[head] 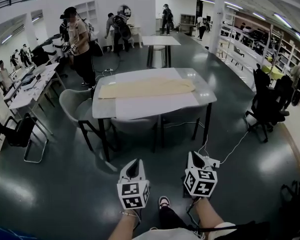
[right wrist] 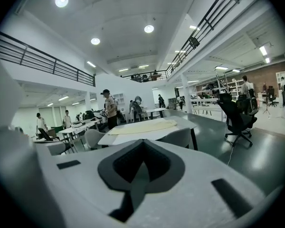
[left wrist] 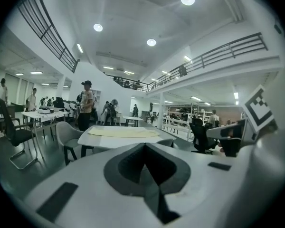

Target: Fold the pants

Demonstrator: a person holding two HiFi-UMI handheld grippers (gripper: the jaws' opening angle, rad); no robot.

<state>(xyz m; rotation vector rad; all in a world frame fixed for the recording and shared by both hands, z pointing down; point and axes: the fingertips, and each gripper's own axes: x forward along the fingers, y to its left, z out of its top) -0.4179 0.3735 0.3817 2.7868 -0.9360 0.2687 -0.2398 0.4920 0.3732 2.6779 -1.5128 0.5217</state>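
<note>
Cream-coloured pants (head: 146, 88) lie flat and stretched out lengthwise across the grey table (head: 202, 98), on a white sheet. They also show far off in the left gripper view, pants (left wrist: 121, 132), and in the right gripper view, pants (right wrist: 142, 126). Both grippers are held low over the dark floor, well short of the table's near edge. My left gripper (head: 134, 169) has its jaws together with nothing between them, left gripper (left wrist: 145, 147). My right gripper (head: 197, 160) is likewise shut and empty, right gripper (right wrist: 142, 142).
A grey chair (head: 72, 104) stands at the table's left end and another chair (head: 135, 126) is tucked under its near side. A black office chair (head: 267, 106) is at the right. A white cable (head: 230, 149) runs over the floor. A person (head: 80, 44) stands beyond the table's far left corner.
</note>
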